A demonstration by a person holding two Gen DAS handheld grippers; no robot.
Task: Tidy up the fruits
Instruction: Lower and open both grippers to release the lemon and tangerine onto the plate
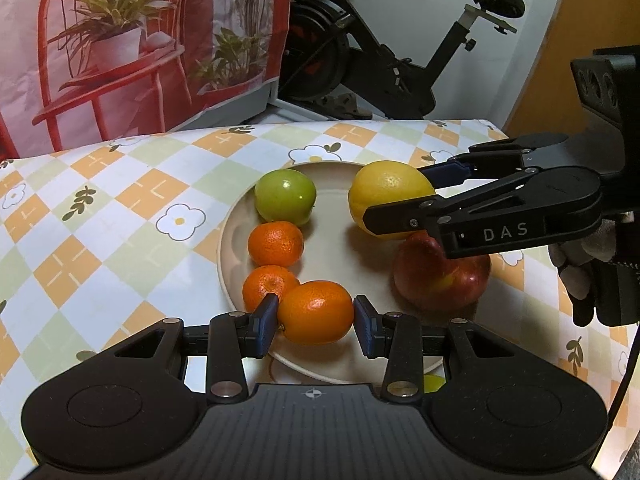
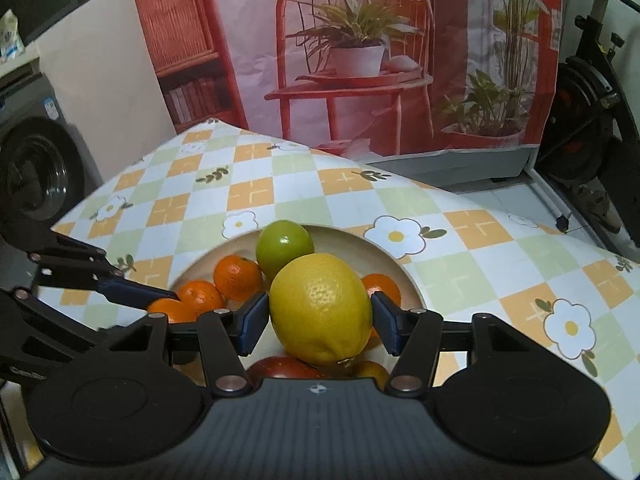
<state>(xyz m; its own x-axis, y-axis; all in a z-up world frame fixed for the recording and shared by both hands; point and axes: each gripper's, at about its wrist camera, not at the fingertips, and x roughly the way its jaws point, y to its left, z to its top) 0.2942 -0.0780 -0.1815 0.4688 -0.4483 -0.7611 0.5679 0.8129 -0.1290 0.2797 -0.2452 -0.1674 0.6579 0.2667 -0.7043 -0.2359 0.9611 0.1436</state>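
- Meanwhile, in the left wrist view, an orange is being pinched between the blue pads of the left gripper at the near rim of a beige plate, which is being carried by a table covered in a checked, flowered cloth.
- Two smaller mandarins are being kept in a row along the plate's left side, the nearer one touching the held orange, with a green apple lying beyond them.
- A lemon is being clasped on the plate's far right by the right gripper, which is reaching in from the right edge; a red apple is lying just beneath that gripper, at the plate's right rim.
- A gloved hand is being glimpsed at the right edge, and an exercise bike is standing behind the table.

- In the right wrist view, the lemon is being held between the right gripper's two pads, which are pressing on its sides.
- The green apple is being partly hidden behind the lemon, with the mandarins to its left and another orange fruit peeking out at the right.
- The left gripper is entering from the left, its fingers closed around the orange; the red apple is being seen only in part below the lemon.
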